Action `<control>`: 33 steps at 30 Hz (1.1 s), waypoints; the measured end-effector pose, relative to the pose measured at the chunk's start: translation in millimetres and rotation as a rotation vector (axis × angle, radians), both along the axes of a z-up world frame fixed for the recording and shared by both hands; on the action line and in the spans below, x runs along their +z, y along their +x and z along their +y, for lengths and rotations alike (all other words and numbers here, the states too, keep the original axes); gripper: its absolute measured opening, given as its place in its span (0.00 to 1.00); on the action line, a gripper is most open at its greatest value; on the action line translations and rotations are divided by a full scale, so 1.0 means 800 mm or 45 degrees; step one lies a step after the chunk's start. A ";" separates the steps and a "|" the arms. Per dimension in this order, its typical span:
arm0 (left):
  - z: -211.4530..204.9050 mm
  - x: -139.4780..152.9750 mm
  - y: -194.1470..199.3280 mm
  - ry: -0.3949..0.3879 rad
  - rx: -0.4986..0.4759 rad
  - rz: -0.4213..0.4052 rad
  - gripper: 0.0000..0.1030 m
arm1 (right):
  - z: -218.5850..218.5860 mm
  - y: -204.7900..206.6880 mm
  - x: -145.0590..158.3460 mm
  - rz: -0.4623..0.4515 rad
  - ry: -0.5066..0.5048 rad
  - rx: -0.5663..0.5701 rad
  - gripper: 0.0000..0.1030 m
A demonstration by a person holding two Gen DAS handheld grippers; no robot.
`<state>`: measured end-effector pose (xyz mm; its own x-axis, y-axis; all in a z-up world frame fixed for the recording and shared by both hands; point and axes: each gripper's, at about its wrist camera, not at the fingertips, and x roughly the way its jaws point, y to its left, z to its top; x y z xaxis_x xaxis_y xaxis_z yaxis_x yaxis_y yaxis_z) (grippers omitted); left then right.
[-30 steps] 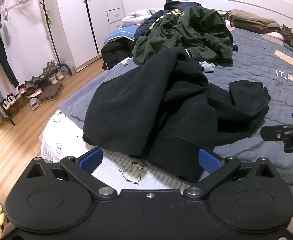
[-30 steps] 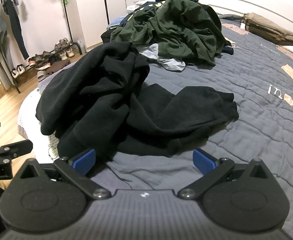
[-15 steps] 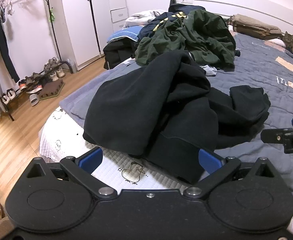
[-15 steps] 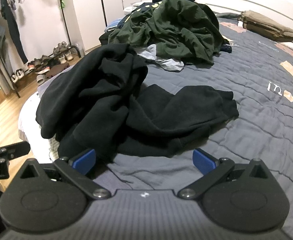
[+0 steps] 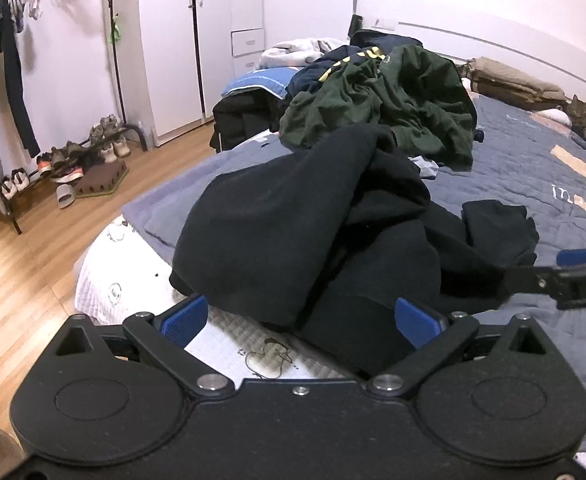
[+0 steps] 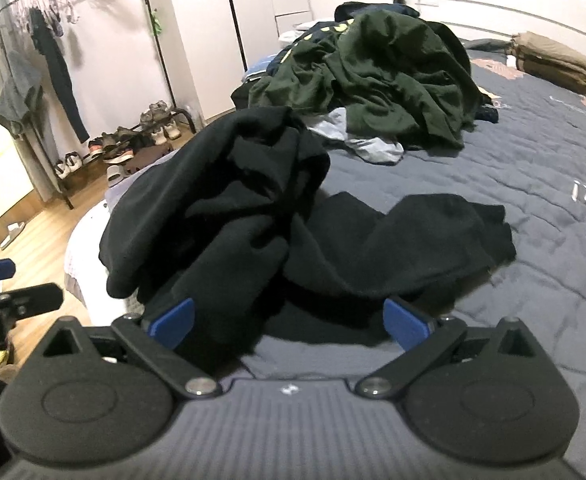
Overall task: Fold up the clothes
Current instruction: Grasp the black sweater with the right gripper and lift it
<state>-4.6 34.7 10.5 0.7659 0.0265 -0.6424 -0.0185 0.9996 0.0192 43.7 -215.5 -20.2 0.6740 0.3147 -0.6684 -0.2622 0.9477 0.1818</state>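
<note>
A crumpled black sweatshirt (image 5: 293, 232) (image 6: 253, 208) lies bunched in a heap on the near corner of the bed. My left gripper (image 5: 299, 320) hovers open just in front of its ribbed hem, with its blue pads (image 5: 185, 318) spread wide and nothing between them. My right gripper (image 6: 289, 320) is also open, close over the garment's flatter right part, holding nothing. The right gripper's finger (image 5: 565, 280) shows at the right edge of the left wrist view. In the right wrist view the left gripper's finger (image 6: 17, 300) pokes in from the left.
A pile of dark green and navy clothes (image 5: 393, 96) (image 6: 373, 80) lies farther back on the grey quilt (image 6: 533, 168). Folded tan items (image 5: 513, 84) and a cat (image 5: 585, 120) rest near the headboard. A shoe rack (image 5: 65, 160), clothes rail (image 6: 53, 40) and wardrobe (image 5: 197, 40) stand left.
Both grippers have moved closer to the black sweatshirt, which looms larger now. Both stay open and the garment has not shifted.
</note>
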 end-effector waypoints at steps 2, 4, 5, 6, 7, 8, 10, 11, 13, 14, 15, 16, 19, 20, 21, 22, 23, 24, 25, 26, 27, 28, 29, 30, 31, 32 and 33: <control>0.007 0.005 0.001 -0.001 0.013 -0.018 1.00 | 0.004 0.012 -0.003 -0.014 0.003 -0.007 0.99; 0.015 0.009 0.003 -0.008 0.022 -0.036 1.00 | 0.013 0.029 -0.010 -0.039 -0.005 0.010 0.99; 0.019 0.010 0.004 -0.007 0.022 -0.039 1.00 | 0.017 0.037 -0.013 -0.047 -0.010 0.021 0.99; 0.022 0.011 0.005 -0.003 0.020 -0.041 1.00 | 0.023 0.046 -0.017 -0.050 -0.014 0.030 0.99; 0.025 0.011 0.006 0.001 0.018 -0.043 1.00 | 0.028 0.056 -0.021 -0.051 -0.017 0.039 0.99; 0.027 0.012 0.008 0.005 0.016 -0.046 1.00 | 0.034 0.066 -0.024 -0.053 -0.017 0.042 0.99; 0.032 0.012 0.010 -0.001 0.009 -0.058 1.00 | 0.045 0.087 -0.029 -0.059 -0.014 0.044 0.99; 0.034 0.012 0.012 -0.007 0.006 -0.063 1.00 | 0.050 0.097 -0.031 -0.065 -0.013 0.035 0.98; 0.038 0.011 0.014 -0.017 -0.002 -0.070 1.00 | 0.057 0.118 -0.035 -0.074 0.001 0.013 0.98; 0.039 0.010 0.016 -0.020 -0.007 -0.072 1.00 | 0.060 0.129 -0.037 -0.072 0.007 0.002 0.98; 0.041 0.009 0.017 -0.023 -0.012 -0.075 1.00 | 0.063 0.139 -0.040 -0.066 0.010 -0.010 0.98; 0.042 0.008 0.018 -0.027 -0.018 -0.079 1.00 | 0.065 0.150 -0.044 -0.058 0.012 -0.023 0.98; 0.045 0.005 0.021 -0.041 -0.020 -0.085 1.00 | 0.068 0.179 -0.059 0.004 0.035 -0.071 0.95; 0.045 0.004 0.023 -0.047 -0.021 -0.087 1.00 | 0.069 0.186 -0.065 0.024 0.065 -0.075 0.90; 0.046 0.003 0.024 -0.052 -0.022 -0.088 1.00 | 0.069 0.192 -0.070 0.044 0.105 -0.071 0.83; 0.046 0.002 0.024 -0.055 -0.022 -0.090 1.00 | 0.069 0.195 -0.074 0.055 0.153 -0.067 0.76; 0.047 0.000 0.024 -0.059 -0.022 -0.092 1.00 | 0.069 0.198 -0.076 0.066 0.205 -0.064 0.60; 0.047 -0.002 0.024 -0.066 -0.022 -0.090 1.00 | 0.070 0.201 -0.078 0.080 0.256 -0.062 0.53; 0.048 -0.003 0.024 -0.074 -0.022 -0.088 1.00 | 0.072 0.201 -0.079 0.080 0.274 -0.072 0.50; 0.048 -0.004 0.023 -0.082 -0.022 -0.086 1.00 | 0.074 0.200 -0.078 0.074 0.273 -0.088 0.40; 0.048 -0.005 0.022 -0.089 -0.022 -0.085 1.00 | 0.073 0.196 -0.077 0.064 0.286 -0.100 0.33; 0.047 -0.005 0.021 -0.094 -0.024 -0.088 1.00 | 0.071 0.192 -0.075 0.052 0.306 -0.110 0.30; 0.046 -0.005 0.019 -0.096 -0.024 -0.094 1.00 | 0.067 0.185 -0.073 0.042 0.330 -0.111 0.26; 0.045 -0.005 0.017 -0.098 -0.024 -0.100 1.00 | 0.062 0.179 -0.070 0.034 0.357 -0.108 0.23; 0.044 -0.004 0.014 -0.101 -0.027 -0.105 1.00 | 0.057 0.172 -0.067 0.025 0.375 -0.104 0.22; 0.042 -0.003 0.012 -0.103 -0.028 -0.111 1.00 | 0.051 0.164 -0.062 0.015 0.390 -0.102 0.20; 0.040 -0.001 0.010 -0.105 -0.032 -0.117 1.00 | 0.045 0.155 -0.057 0.004 0.405 -0.103 0.19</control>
